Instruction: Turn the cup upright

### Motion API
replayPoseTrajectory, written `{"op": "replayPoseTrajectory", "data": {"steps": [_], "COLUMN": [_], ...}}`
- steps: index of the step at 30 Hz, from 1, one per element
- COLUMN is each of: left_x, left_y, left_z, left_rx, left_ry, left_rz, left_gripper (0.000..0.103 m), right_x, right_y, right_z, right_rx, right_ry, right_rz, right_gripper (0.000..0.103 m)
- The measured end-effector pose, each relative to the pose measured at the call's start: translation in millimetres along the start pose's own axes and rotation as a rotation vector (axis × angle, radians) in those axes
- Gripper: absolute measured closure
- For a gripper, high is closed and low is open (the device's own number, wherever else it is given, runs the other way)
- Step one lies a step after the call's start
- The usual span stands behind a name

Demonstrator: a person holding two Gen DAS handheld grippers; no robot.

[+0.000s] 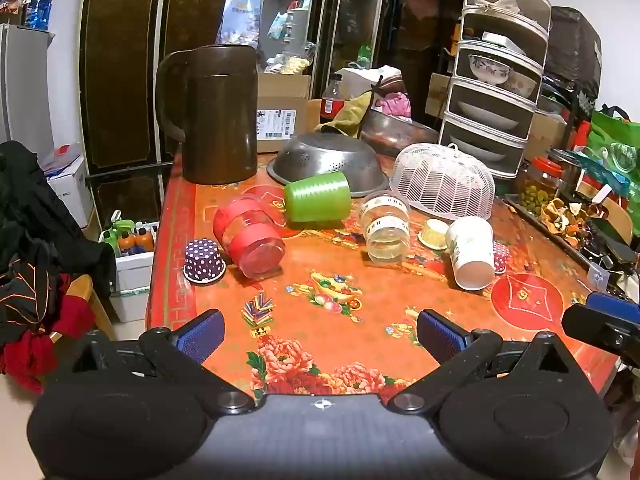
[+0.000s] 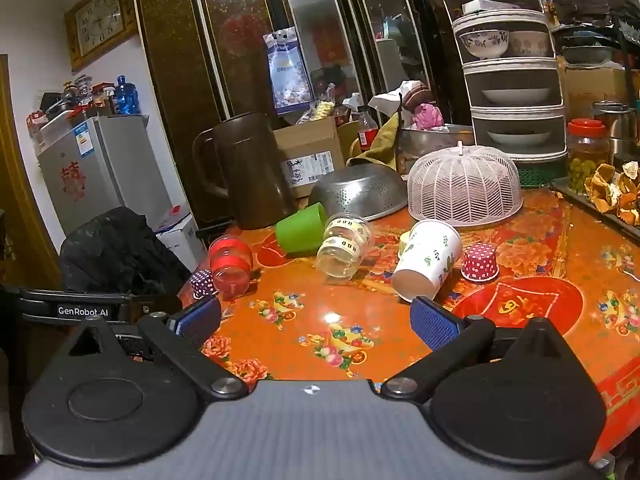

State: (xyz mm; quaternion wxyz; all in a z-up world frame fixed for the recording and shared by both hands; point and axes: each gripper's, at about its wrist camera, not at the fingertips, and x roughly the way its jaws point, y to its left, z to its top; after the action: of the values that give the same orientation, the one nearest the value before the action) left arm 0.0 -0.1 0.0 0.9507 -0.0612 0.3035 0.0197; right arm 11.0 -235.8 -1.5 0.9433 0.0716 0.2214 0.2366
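I hold both claws spread wide and empty, left gripper (image 1: 320,338) and right gripper (image 2: 316,320), because nothing is chosen yet. The white paper cup (image 2: 426,266) lies tipped at my right claw's one o'clock, nearest, beside its right fingertip (image 2: 434,326); the clear cup (image 2: 345,247), green cup (image 1: 318,197) and red cup (image 1: 249,238) lie toppled toward eleven.

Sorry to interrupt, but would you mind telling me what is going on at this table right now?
A person holds a gripper in each hand over a cluttered table, set to turn cups upright. The left gripper and right gripper are both open and empty. Nothing is grasped yet. The red cup, green cup, clear cup and white paper cup all lie on their sides; the paper cup is nearest the right gripper.
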Motion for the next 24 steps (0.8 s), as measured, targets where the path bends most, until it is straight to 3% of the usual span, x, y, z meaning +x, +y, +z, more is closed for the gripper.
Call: {"op": "replayPoseTrajectory", "data": {"steps": [24], "left_x": [0.6], "left_y": [3.6], "left_z": [1.2], "left_rx": [-0.023], "left_ry": [-0.01], "left_rz": [-0.003], "left_gripper": [0.0], "right_x": [0.4], "right_y": [-2.4], "right_z": [1.0], "right_rx": [0.003], "right_ry": [0.0], "right_rz": [0.004], "right_gripper": [0.001]}}
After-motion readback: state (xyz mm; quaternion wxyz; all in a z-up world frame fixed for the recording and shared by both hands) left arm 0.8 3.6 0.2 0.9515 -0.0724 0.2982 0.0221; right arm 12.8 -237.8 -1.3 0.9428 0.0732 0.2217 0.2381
